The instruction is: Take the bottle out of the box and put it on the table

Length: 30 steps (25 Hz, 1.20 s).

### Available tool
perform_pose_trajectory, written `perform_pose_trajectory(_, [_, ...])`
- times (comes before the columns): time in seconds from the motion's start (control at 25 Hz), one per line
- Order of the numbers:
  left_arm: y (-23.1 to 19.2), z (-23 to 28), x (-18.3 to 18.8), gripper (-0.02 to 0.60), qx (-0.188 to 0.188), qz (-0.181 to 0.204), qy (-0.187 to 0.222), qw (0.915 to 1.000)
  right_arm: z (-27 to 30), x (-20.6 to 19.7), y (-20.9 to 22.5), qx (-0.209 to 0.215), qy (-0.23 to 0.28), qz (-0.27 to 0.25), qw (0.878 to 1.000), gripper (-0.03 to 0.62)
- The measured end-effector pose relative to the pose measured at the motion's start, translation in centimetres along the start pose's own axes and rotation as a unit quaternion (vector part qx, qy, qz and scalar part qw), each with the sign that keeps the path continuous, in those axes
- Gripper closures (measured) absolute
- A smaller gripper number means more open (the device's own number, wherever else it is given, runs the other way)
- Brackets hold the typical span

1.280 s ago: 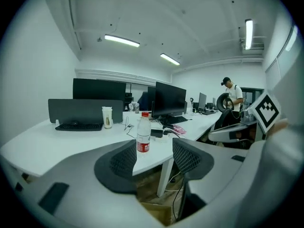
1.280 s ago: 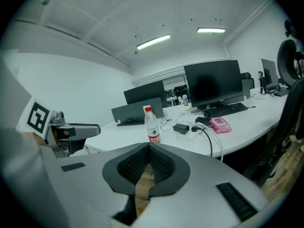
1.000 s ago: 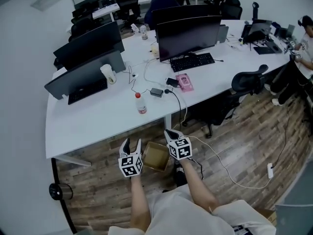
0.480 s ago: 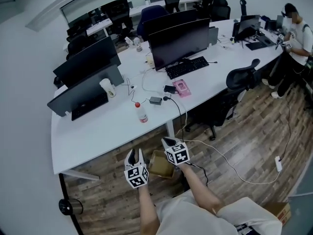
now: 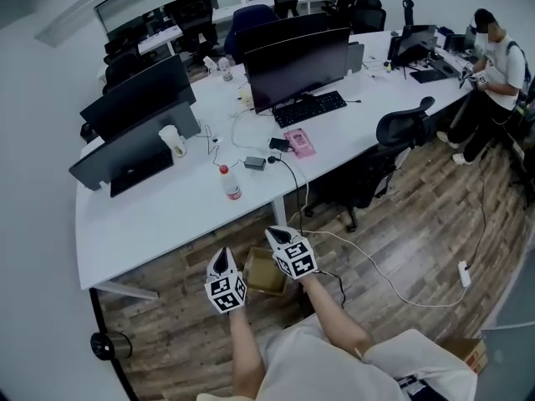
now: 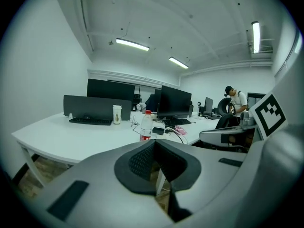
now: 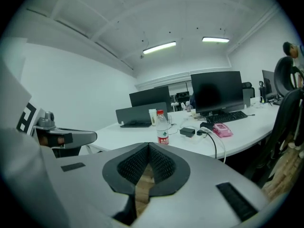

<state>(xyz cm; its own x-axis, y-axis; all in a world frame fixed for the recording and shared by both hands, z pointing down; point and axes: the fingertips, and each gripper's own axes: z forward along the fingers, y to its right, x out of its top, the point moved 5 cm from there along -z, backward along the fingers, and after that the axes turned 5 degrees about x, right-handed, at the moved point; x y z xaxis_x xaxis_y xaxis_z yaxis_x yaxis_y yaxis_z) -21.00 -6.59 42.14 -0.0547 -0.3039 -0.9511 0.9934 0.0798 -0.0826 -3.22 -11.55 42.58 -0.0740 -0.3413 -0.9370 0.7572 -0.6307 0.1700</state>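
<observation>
With left gripper [image 5: 221, 255] and right gripper [image 5: 274, 235] pressed together, empty, by the box [image 5: 266, 272], leave the bottle [image 5: 228, 183] upright on the table [image 5: 159, 215].

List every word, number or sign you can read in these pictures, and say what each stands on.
No text can be read.
Label on the bottle: print too small to read.
Cubes on the left gripper and right gripper: square marker patterns, no words.
Keys of the keyboard: too small to read.
</observation>
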Motion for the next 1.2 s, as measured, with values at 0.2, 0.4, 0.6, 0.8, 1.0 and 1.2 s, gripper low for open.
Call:
perform_pose_trajectory(0.2, [0.5, -1.1, 0.4, 0.568, 0.010, -0.004, -0.008, 0.9999, -1.1, 0.3, -0.5, -0.001, -0.010, -0.007, 1.000, 0.557])
perform_pose_trajectory(0.4, [0.2, -0.5, 0.2, 0.568, 0.013, 0.004, -0.012, 0.9998, -0.9, 0.6, -0.3, -0.004, -0.006, -0.008, 1.000, 0.557])
perform_pose_trajectory(0.6, [-0.7, -0.8, 0.7, 0.568, 0.023, -0.004, -0.017, 0.9996, -1.1, 1.2, -0.5, -0.008, 0.005, -0.004, 1.000, 0.557])
perform_pose_trajectory(0.8, [-1.6, -0.8, 1.1, 0.568, 0.020, -0.027, -0.005, 0.9994, -1.1, 1.5, -0.8, 0.002, 0.016, -0.007, 1.000, 0.557])
perform_pose_trajectory(1.0, [-0.5, -0.9, 0.3, 0.568, -0.001, -0.012, -0.013, 0.9998, -1.6, 0.9, -0.7, 0.009, 0.001, 0.014, 1.000, 0.557])
perform_pose_trajectory(1.2, [0.1, -2.1, 1.0, 0.568, -0.005, 0.004, -0.018, 0.9998, -2.0, 1.3, -2.4, 0.029, -0.007, 0.012, 0.999, 0.557])
